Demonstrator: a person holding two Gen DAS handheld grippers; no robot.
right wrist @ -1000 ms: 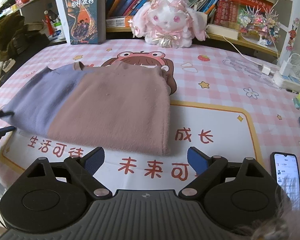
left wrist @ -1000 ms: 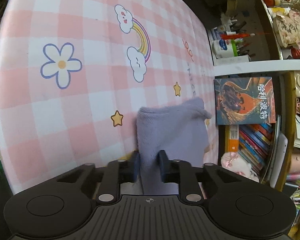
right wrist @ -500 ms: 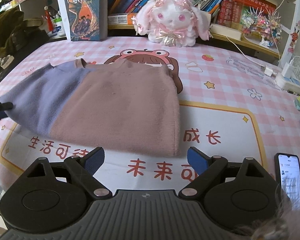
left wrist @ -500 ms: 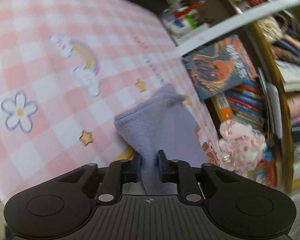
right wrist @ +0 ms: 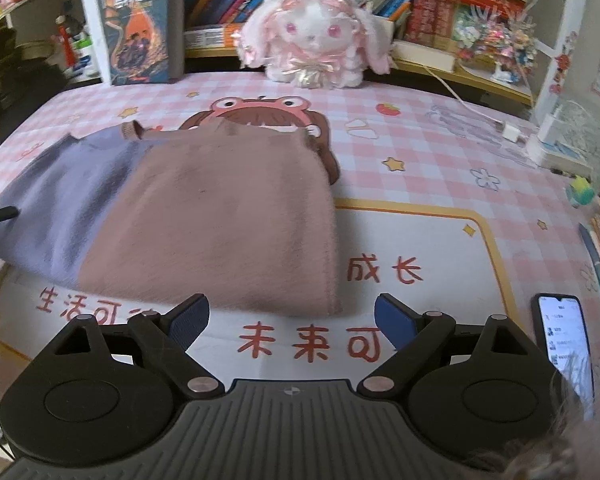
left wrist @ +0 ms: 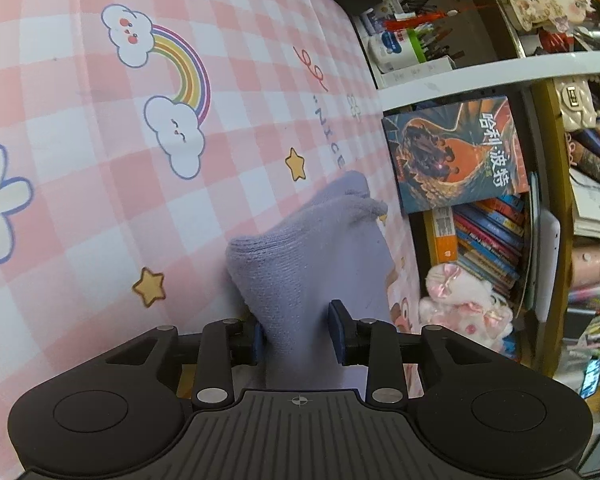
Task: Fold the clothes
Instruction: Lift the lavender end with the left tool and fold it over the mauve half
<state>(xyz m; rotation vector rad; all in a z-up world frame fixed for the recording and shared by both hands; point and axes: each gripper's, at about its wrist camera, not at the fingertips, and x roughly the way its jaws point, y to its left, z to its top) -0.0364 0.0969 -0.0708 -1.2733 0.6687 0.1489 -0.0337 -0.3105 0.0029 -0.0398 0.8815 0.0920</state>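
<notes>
A fuzzy sweater lies folded on the pink checked mat [right wrist: 440, 184], with a mauve-pink part [right wrist: 228, 220] on the right and a lavender part [right wrist: 72, 196] on the left. In the left wrist view the lavender edge [left wrist: 312, 264] rises in a soft ridge between the fingers of my left gripper [left wrist: 296, 334]. The jaws stand apart on either side of the cloth without pinching it. The tips of that gripper show at the far left of the right wrist view. My right gripper [right wrist: 292, 316] hangs open just in front of the sweater's near edge, with nothing in it.
A pink plush rabbit [right wrist: 316, 48] and an upright book [right wrist: 140, 28] stand at the back against shelves of books. A phone [right wrist: 564, 336] lies at the front right. A white charger with its cable [right wrist: 540, 140] sits at the right edge.
My left gripper had the lavender edge pinched and raised half a second ago; now its jaws are wider and the cloth sits lower. The right gripper has come closer to the sweater.
</notes>
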